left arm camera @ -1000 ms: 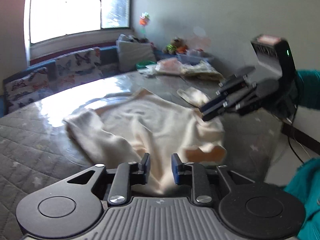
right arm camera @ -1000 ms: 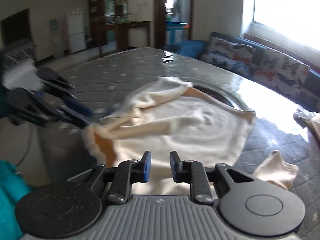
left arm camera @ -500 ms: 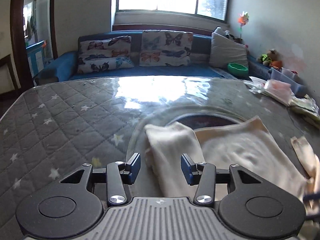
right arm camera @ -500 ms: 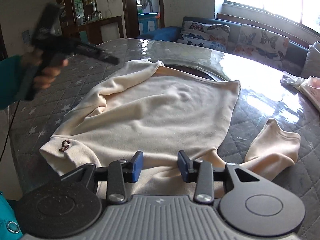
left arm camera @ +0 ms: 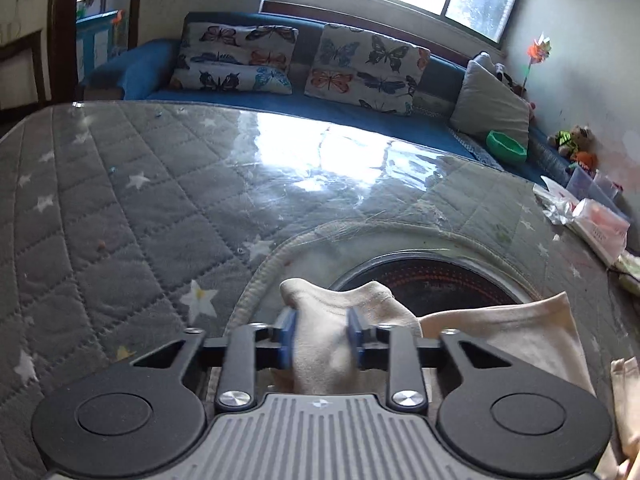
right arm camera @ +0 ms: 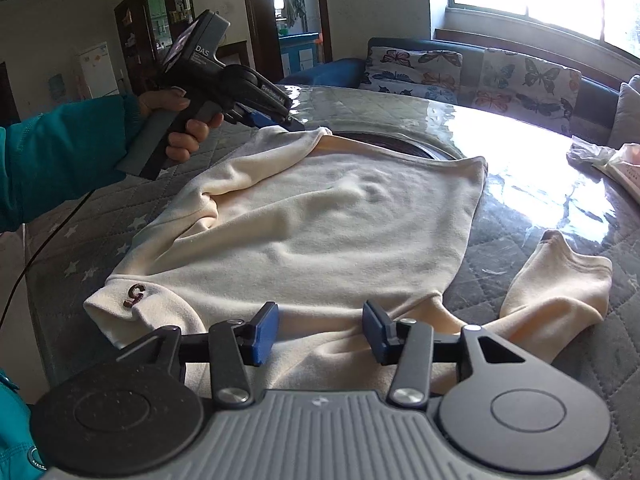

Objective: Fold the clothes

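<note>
So the cream sweater (right arm camera: 320,216) lies spread flat on the quilted table (left arm camera: 120,208). Left gripper (left arm camera: 321,338) has its 2 fingers around a sleeve cuff, not clamped; right gripper (right arm camera: 320,332) hangs spread wide over the near edge, holding nothing.

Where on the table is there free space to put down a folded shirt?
Bare quilted cover lies left of the shirt, toward the sofa. Glossy strip between shirt and packets is free. Near the right sleeve it is crowded.
</note>
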`<state>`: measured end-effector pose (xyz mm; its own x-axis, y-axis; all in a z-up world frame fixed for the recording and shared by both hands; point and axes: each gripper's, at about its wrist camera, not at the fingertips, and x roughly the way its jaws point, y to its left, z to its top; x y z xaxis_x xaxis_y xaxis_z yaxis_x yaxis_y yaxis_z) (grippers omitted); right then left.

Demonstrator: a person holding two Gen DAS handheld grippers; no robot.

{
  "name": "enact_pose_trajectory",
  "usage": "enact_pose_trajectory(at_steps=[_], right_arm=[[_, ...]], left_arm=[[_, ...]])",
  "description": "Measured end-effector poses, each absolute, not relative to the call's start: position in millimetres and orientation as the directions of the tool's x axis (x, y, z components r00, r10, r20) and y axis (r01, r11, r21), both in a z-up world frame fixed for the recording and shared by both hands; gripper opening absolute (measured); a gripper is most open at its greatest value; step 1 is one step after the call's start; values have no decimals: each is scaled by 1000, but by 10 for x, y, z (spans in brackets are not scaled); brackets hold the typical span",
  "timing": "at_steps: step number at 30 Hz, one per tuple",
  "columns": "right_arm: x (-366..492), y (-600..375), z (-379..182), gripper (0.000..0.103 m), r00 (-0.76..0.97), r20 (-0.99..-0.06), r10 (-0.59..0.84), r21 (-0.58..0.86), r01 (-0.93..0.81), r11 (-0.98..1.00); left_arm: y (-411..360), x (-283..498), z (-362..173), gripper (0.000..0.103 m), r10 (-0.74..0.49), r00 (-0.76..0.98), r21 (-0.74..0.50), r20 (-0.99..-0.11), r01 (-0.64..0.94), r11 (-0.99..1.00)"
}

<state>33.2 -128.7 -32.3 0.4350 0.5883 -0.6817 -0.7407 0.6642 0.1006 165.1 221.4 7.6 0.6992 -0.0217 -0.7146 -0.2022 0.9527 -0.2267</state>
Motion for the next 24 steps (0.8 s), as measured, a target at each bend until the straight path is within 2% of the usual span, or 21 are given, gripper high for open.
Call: enact_pose_trajectory(at_steps=[3, 6, 9, 13, 17, 21, 24], right_arm=[[328, -1278, -323, 48, 438, -682, 586, 97, -739, 666], [320, -1273, -321, 48, 442, -683, 581, 89, -740, 667], [315, -1259, -320, 49, 446, -685, 576, 83, -738, 670], [301, -1213, -314, 57, 448, -685, 574, 81, -737, 671], [283, -1168, -327, 57, 451, -687, 570, 69, -740, 669], [285, -1188, -324, 57, 449, -685, 574, 82, -735, 673], [293, -1202, -323, 57, 444, -685, 577, 89, -736, 671]], left_arm=[[2277, 1549, 131, 10, 3, 719, -239, -695, -236, 942], [2368, 1390, 254, 6, 65, 737, -215, -673, -279, 936], [2509, 1173, 416, 6, 113, 767, -212, -632, -311, 927], [2685, 1034, 527, 7, 61, 776, -281, -627, -298, 912], [2587, 1154, 462, 20, 18, 763, -288, -646, -265, 920], [2460, 1401, 315, 41, 7, 729, -276, -684, -268, 923], [2442, 1574, 209, 46, -11, 705, -302, -709, -290, 908]])
